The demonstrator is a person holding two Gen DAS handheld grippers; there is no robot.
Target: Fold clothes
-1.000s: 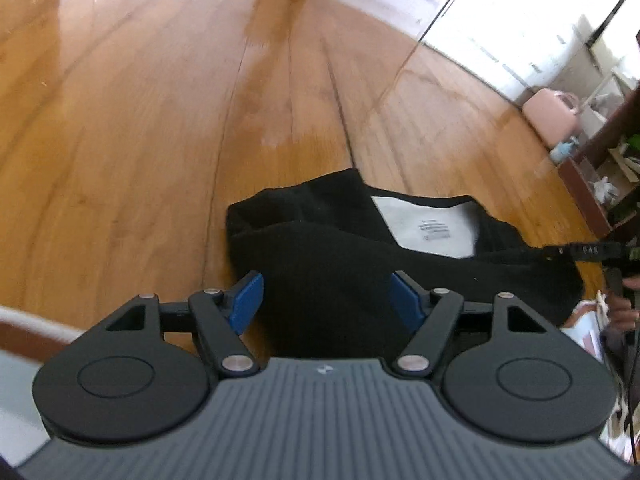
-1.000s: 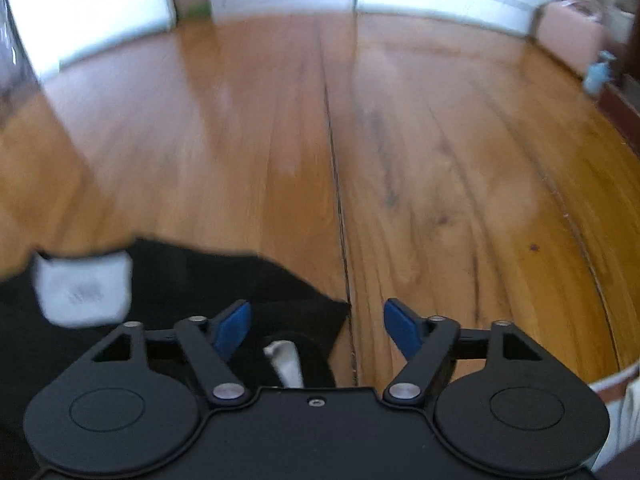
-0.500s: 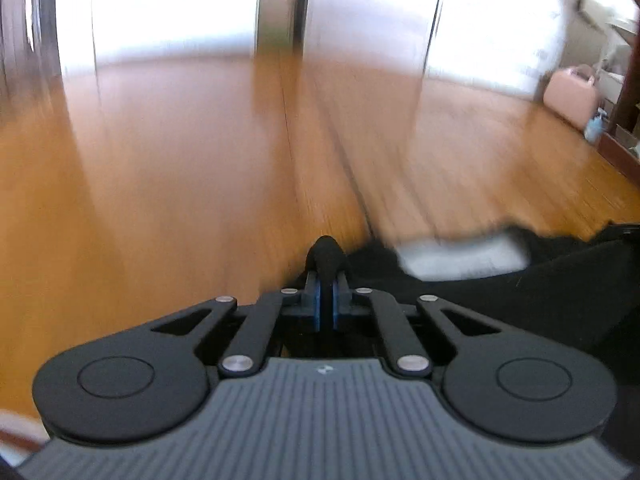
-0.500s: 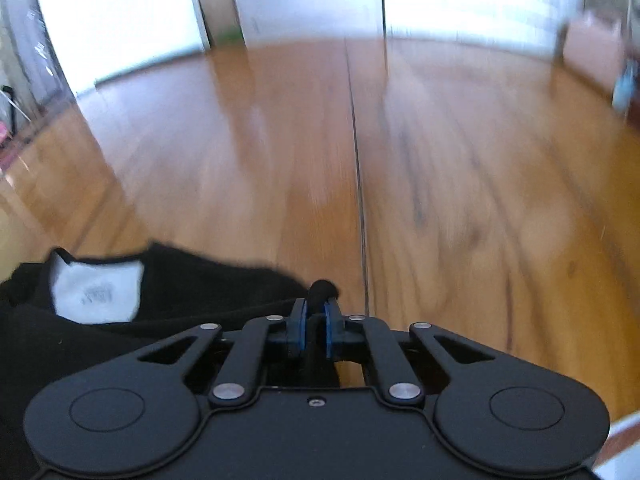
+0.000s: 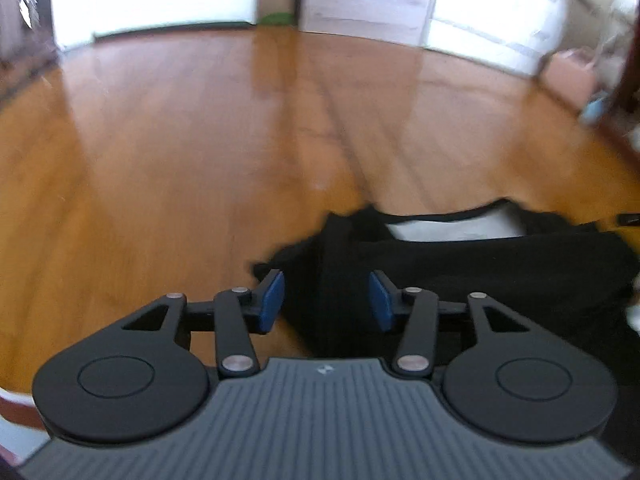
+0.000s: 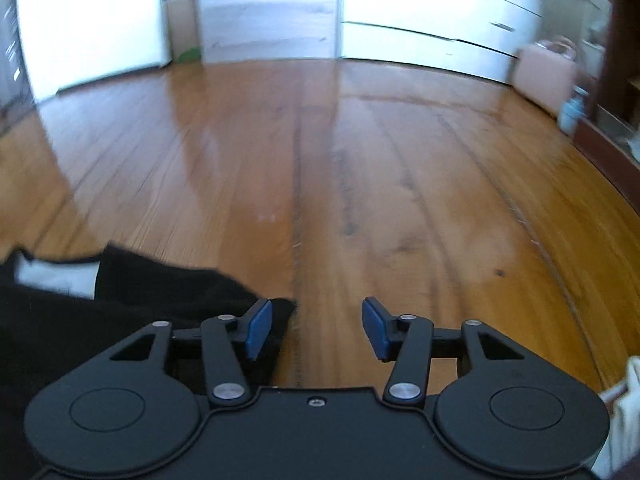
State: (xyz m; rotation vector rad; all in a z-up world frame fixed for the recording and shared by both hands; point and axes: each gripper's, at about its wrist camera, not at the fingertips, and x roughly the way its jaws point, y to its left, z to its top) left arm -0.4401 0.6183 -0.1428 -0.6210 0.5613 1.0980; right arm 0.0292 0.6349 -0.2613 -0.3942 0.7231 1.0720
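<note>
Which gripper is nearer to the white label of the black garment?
Left. The left gripper is over the garment, the label just ahead. The right gripper is at its corner.

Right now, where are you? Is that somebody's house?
Probably a room in a home. There is a shiny wooden floor, white drawers along the far wall with a pink case beside them, and a black garment lying on the floor for folding.

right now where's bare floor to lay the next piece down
The wood floor is bare from the black garment out to the white drawers. It is crowded at far right around the pink case and dark shelf.
</note>
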